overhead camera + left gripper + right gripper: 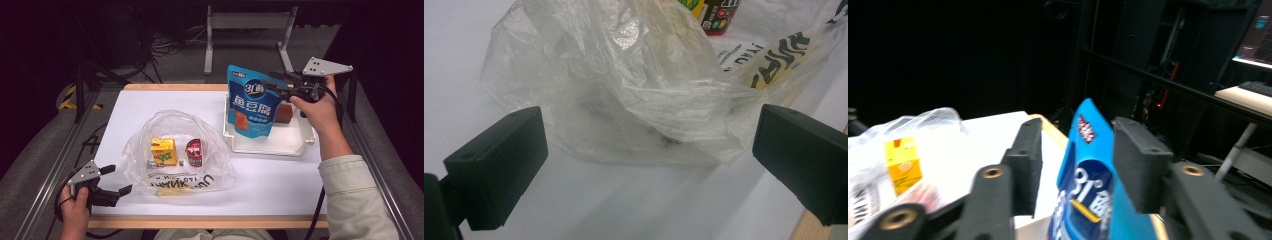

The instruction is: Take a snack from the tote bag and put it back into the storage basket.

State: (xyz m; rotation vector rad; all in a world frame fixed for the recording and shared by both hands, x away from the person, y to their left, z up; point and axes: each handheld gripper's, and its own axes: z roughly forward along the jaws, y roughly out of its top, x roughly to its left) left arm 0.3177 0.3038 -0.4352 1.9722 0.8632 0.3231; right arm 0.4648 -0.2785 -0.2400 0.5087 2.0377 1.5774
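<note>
my right gripper [274, 84] is up over the far right of the table, and its jaws are pinching the upper edge of a blue snack pouch [251, 102]. in the right gripper view the pouch [1087, 200] stands edge-on between the two black pads, which sit close on either side of it; the right one looks pressed to it, though i cannot tell if the left one quite touches. the pouch hangs upright below my gripper, its lower end down in the white tray [295, 145] that sits under and just in front of my right hand [320, 107]. a reddish-brown block [284, 114] lies in the tray just behind the pouch, beneath my gripper.

my left gripper [117, 181] is low at the near left corner of the white table [280, 182], held in my left hand [75, 207]. its jaws are spread wide and hold nothing. the clear plastic bag [624, 85] lies straight ahead of them, its crumpled near edge just beyond the pads and not touching them. inside the bag, farther from this gripper, stand a yellow drink carton [164, 151] and a small red can [195, 152], side by side. black printed lettering [172, 182] runs along the bag's near side, to the right of my left gripper.
</note>
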